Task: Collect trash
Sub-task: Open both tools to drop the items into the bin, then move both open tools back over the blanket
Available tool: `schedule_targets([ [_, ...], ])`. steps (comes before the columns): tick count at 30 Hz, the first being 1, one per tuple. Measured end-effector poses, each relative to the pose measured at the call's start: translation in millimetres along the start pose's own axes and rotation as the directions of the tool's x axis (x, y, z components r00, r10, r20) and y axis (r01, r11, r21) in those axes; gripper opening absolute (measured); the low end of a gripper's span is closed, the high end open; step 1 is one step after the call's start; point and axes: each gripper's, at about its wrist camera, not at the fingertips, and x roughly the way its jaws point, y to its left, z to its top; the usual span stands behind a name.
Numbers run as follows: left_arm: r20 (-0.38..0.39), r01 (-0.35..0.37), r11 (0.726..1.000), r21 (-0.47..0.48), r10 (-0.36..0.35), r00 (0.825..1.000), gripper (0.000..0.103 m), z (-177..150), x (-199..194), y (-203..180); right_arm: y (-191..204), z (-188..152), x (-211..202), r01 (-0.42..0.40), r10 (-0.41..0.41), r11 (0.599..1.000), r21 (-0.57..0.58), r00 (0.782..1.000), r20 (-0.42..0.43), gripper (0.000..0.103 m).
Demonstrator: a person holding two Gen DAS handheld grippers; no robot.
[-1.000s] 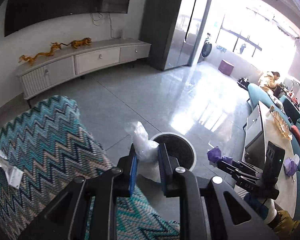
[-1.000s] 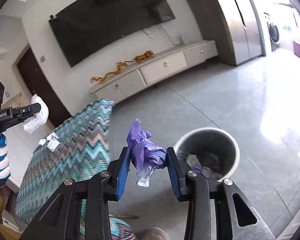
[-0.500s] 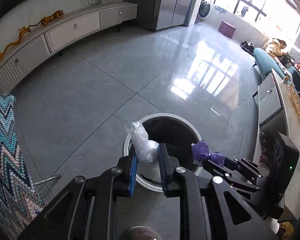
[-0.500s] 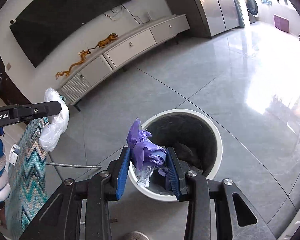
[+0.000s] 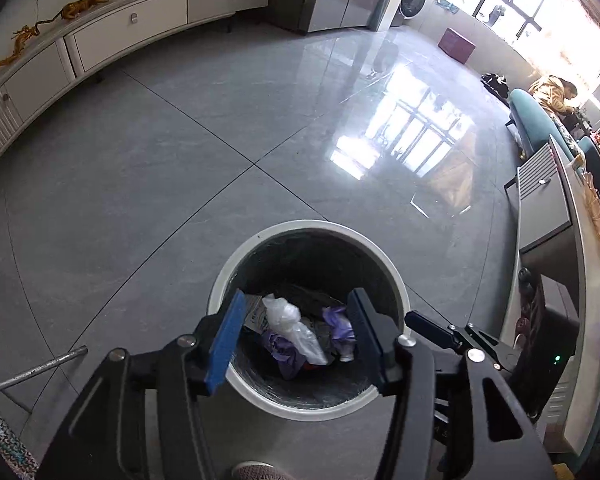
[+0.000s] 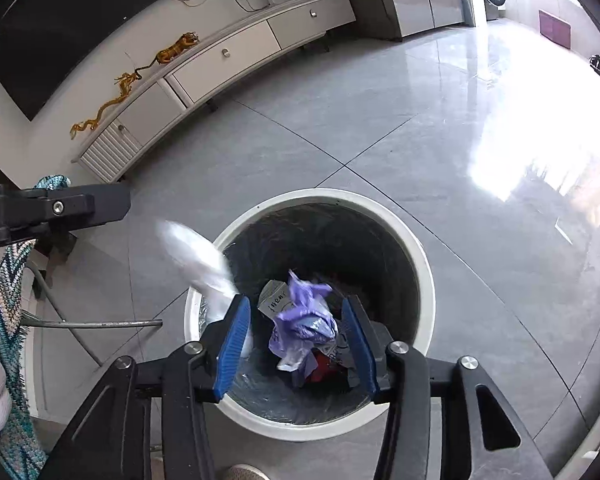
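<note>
Over the bin [image 6: 424,272], both claws spread, jaws just opening; purple wrapper [image 6: 304,320] drops free.

Bright window [image 5: 548,20] daylight glares off the floor [image 5: 400,136]; fisheye edges curve; falling bag [image 6: 198,260] blurred.

Only illegible dark handwriting shows on a white paper scrap [image 6: 275,297] in the bin [image 6: 422,256].
</note>
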Motion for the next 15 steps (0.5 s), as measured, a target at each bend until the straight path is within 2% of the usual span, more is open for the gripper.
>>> schedule_targets([
  [8,0.057,-0.021,1.0,-0.012,0.022,0.998,0.052,-5,-32,8,0,1,-15,0.008,-0.008,1.0,0.015,1.0,0.023,0.053],
  [10,0.092,-0.043,0.999,0.003,0.043,0.995,0.052,-9,-51,7,4,1,-26,0.014,-0.014,1.0,0.018,0.999,0.042,0.058],
  [12,0.131,-0.071,0.997,0.028,0.067,0.989,0.052,-14,-74,6,13,2,-37,0.026,-0.027,1.0,0.011,0.998,0.061,0.058],
  [15,0.204,-0.114,0.991,0.07,0.098,0.974,0.052,-29,-112,5,31,0,-66,0.025,-0.023,0.999,-0.019,0.993,0.118,0.06],
])
